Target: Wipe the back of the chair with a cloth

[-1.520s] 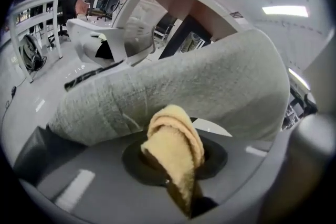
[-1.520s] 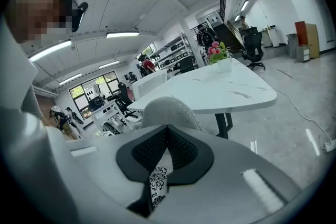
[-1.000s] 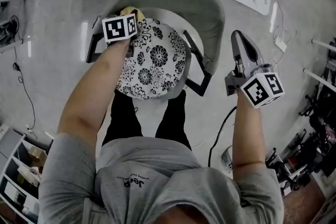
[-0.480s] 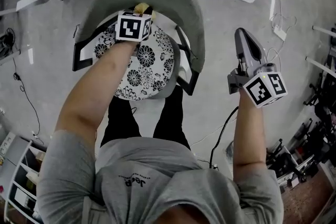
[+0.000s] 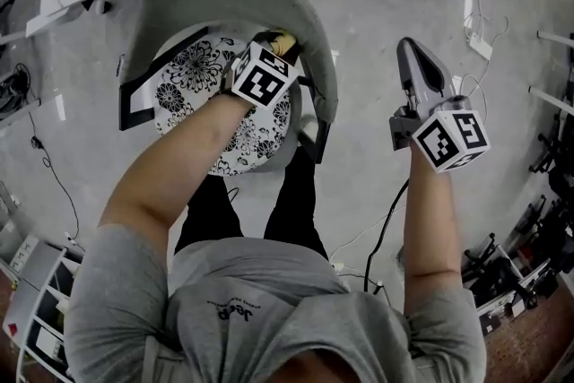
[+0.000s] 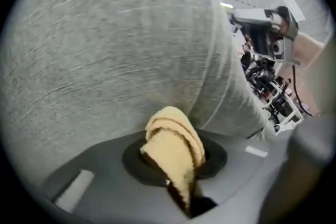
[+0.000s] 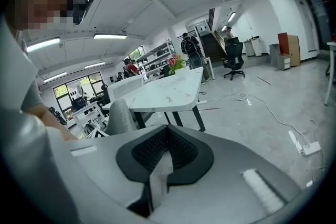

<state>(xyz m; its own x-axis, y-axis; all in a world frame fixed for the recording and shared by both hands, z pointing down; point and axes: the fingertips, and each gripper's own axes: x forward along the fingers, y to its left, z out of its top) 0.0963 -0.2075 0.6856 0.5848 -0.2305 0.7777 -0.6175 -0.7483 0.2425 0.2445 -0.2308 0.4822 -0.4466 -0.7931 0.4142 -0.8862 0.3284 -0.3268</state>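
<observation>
The left gripper (image 5: 278, 47) clamps a folded yellow cloth (image 6: 173, 144) close against the inner face of the grey chair back (image 6: 105, 50), above the floral seat (image 5: 193, 72). The head view shows only a corner of the cloth past the marker cube. The left gripper view shows the fabric pinched between the jaws. The right gripper (image 5: 420, 72) hangs well apart beside the chair, jaws together on nothing, while its own view faces a white table (image 7: 168, 92).
</observation>
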